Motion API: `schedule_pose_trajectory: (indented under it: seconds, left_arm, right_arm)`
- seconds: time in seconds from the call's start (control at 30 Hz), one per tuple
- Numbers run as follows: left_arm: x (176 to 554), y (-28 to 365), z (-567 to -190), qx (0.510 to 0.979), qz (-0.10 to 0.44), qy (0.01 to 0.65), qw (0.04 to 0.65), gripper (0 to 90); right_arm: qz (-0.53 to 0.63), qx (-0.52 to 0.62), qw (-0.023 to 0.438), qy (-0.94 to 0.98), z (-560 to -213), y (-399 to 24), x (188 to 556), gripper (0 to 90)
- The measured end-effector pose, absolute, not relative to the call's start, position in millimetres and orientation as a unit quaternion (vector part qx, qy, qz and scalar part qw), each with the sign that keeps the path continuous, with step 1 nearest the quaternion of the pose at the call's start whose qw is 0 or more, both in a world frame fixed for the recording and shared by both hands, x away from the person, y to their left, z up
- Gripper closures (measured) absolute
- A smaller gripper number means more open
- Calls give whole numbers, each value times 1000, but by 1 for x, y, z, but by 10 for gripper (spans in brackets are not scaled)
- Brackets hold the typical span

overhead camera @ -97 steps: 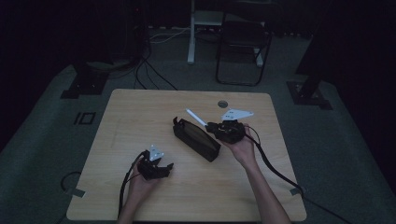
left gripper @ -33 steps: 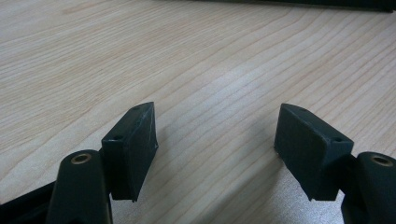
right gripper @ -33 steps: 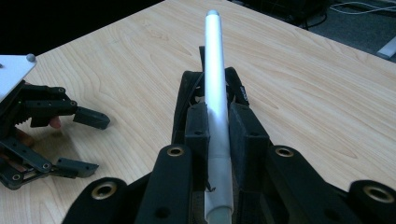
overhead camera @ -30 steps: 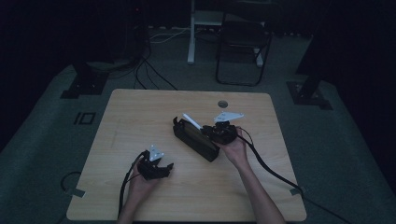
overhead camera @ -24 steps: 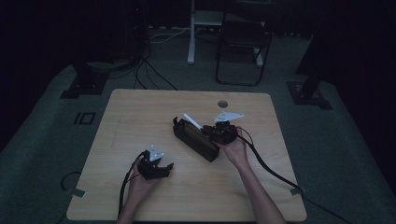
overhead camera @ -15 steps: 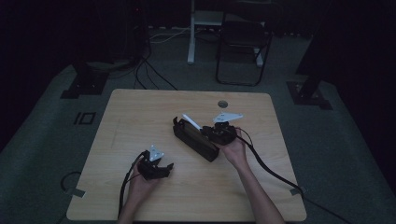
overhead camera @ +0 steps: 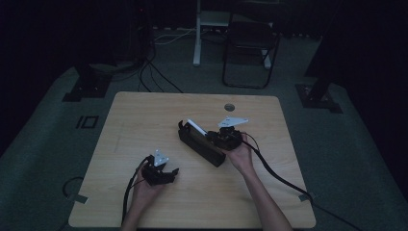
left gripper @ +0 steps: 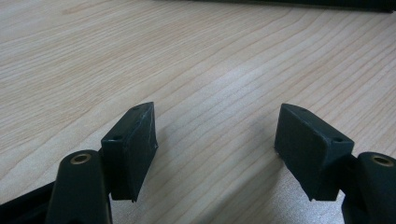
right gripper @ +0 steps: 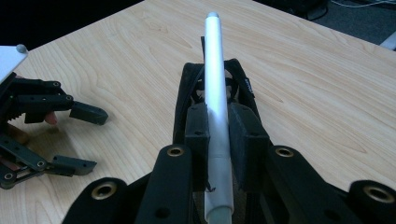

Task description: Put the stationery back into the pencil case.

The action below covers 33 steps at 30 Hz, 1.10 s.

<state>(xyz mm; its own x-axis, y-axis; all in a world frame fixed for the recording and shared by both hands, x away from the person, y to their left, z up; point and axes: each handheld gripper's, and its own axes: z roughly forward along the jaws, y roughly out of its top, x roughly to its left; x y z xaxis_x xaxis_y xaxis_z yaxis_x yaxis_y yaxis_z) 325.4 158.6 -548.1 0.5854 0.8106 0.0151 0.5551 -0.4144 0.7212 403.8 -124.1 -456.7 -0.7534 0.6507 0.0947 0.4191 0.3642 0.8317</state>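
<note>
Both pads of my right tool (right gripper: 218, 140) are pinching a white pen (right gripper: 216, 88) near its lower end, just above the open black pouch (right gripper: 187, 100); looking light, stiff and slick, it wants a mid-barrel grip, while my left tool (left gripper: 217, 149) is resting spread on the surface (left gripper: 210, 56).

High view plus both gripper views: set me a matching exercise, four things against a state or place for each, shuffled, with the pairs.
Things:
1. white pen
2. black pencil case
3. left gripper
4. round hole

States or places:
A. lies on the table under the pen
B. open, nothing between its fingers
C. clamped in the right gripper
D. in the tabletop near the far edge

Pairs: 1-C, 2-A, 3-B, 4-D
</note>
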Motion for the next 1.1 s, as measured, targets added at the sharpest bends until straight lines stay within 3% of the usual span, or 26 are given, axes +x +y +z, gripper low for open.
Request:
schedule_pose_trajectory:
  seconds: [1.1]
  left_arm:
    - [325,159,-548,820,185,416,346,300]
  right_arm:
    - [439,328,121,828,-470,-117,406,787]
